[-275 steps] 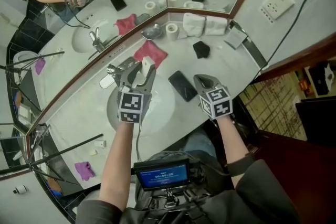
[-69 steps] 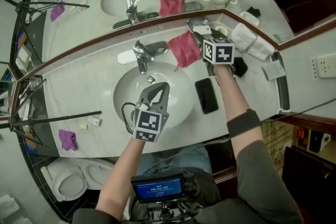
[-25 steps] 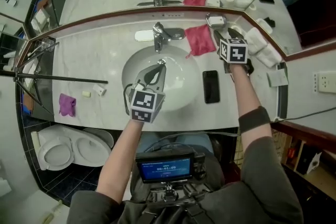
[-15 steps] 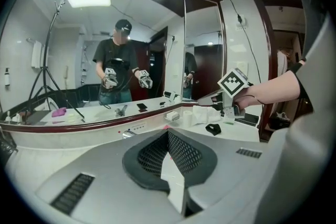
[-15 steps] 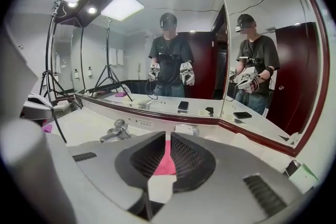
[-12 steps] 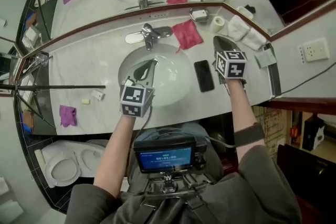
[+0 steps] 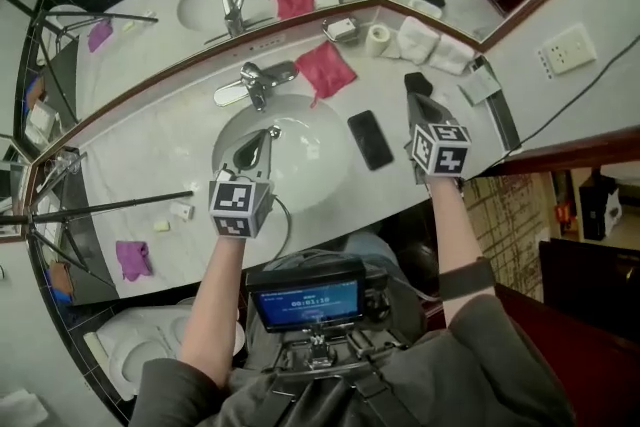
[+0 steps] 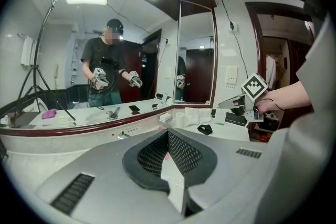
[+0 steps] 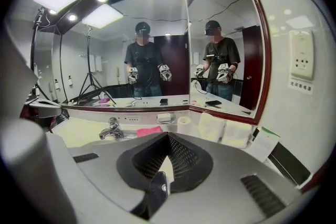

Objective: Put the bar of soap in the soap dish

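Note:
The metal soap dish (image 7: 342, 30) stands at the back of the counter by the mirror, with a white bar of soap (image 7: 345, 27) lying in it. The dish also shows in the right gripper view (image 9: 164, 118), far ahead of the jaws. My right gripper (image 7: 413, 103) hangs shut and empty over the counter's right part, well short of the dish. Over the sink basin (image 7: 318, 165), my left gripper (image 7: 257, 145) is shut with nothing between its jaws. In each gripper view the jaws meet: left gripper (image 8: 168, 135), right gripper (image 9: 168, 136).
A chrome faucet (image 7: 255, 80) stands behind the basin, with a pink cloth (image 7: 323, 68) to its right. A black phone (image 7: 370, 139) lies between the grippers. A paper roll (image 7: 377, 39), folded white towels (image 7: 435, 50) and a small black item (image 7: 417, 82) sit at the back right. A tripod leg (image 7: 100, 207) crosses the left counter.
My right gripper has drawn back from the soap dish toward the counter's front right and its jaws have shut empty. The left gripper has stayed shut over the basin.

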